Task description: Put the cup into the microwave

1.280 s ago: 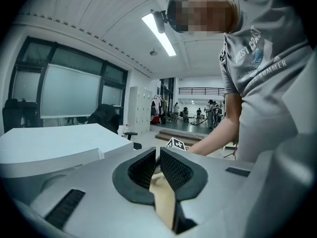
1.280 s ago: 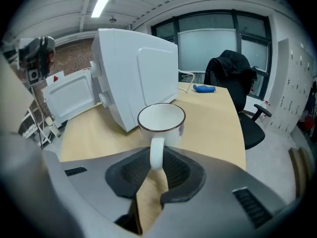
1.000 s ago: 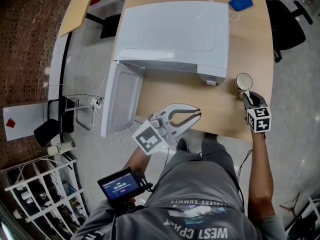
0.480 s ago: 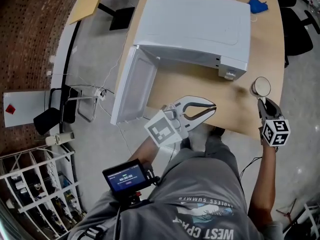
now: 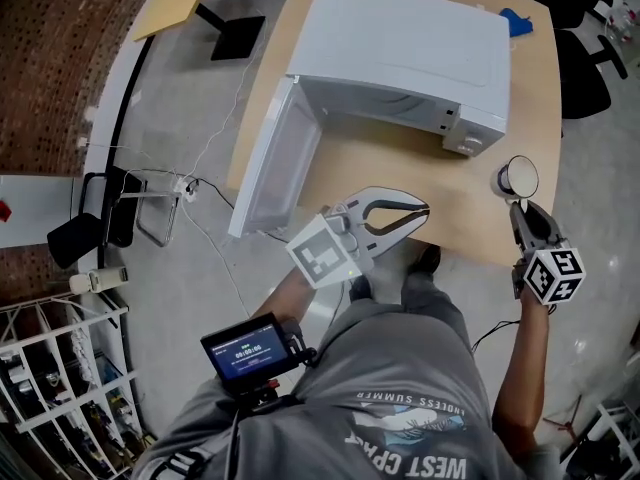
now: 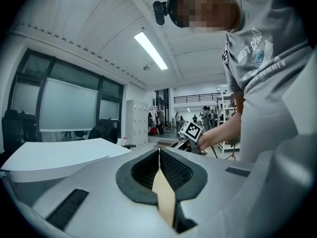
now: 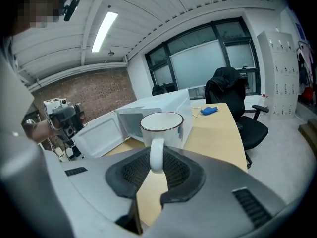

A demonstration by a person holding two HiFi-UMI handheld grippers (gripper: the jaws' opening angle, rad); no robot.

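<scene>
The right gripper, low in the centre of its own view, has its jaws clamped on the handle of the white cup, which stands upright just beyond them. The left gripper has its jaws pressed together with nothing between them. In the head view the cup shows at right, over the right edge of the wooden table. It is right of the white microwave, whose door stands open at left. A blue cloth lies at upper right, and grey floor surrounds the table.
</scene>
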